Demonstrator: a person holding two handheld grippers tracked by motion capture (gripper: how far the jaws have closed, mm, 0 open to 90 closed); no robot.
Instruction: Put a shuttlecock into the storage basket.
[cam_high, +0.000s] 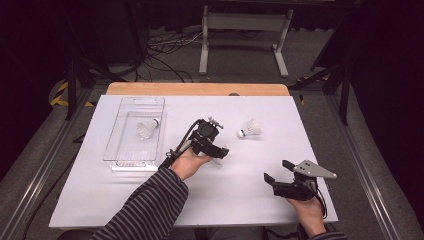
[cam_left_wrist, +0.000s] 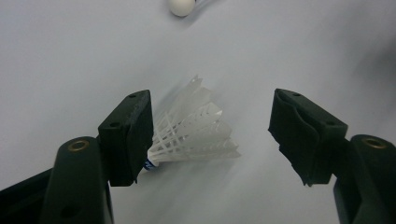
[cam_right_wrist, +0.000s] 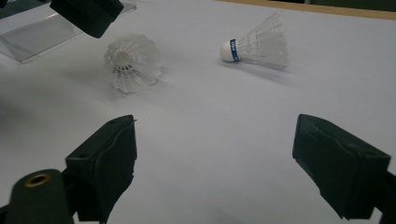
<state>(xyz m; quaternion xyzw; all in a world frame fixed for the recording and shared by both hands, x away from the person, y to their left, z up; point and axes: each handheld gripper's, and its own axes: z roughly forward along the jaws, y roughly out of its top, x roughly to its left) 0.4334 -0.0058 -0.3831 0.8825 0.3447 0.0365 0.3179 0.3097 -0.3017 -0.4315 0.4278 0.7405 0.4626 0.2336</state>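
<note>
A white feather shuttlecock (cam_left_wrist: 196, 133) lies on its side on the white table between the jaws of my left gripper (cam_left_wrist: 212, 114), close to the left jaw, which hides its cork. That gripper (cam_high: 221, 151) is open over the middle of the table. A second shuttlecock (cam_high: 249, 129) with a blue band lies just beyond it to the right. A third shuttlecock (cam_high: 146, 129) sits inside the clear tray (cam_high: 116, 150) at the left. My right gripper (cam_high: 276, 170) stands open near the front right, nothing between its jaws (cam_right_wrist: 217, 140).
The white sheet (cam_high: 250, 200) covers the table, with a wooden edge (cam_high: 197, 89) at the back. In the right gripper view one shuttlecock (cam_right_wrist: 133, 63) lies below the left gripper's jaw, the banded shuttlecock (cam_right_wrist: 257, 44) farther right and the tray (cam_right_wrist: 42, 32) at far left.
</note>
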